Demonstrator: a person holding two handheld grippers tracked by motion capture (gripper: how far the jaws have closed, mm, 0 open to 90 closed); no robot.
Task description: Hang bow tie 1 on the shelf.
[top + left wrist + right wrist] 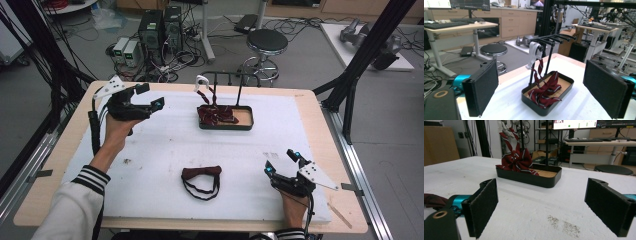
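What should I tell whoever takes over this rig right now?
Left gripper: open, holding nothing, raised over the table's far left, aimed at the rack.
Right gripper: open, holding nothing, low at the near right.
Striped tie: hung from the rack by its white strap, its tail piled in the tray.
Bow tie: flat on the white mat, near centre, between the grippers, untouched.
Done: one tie looks hung. Left: likely pick up the bow tie and hang it on a free peg.
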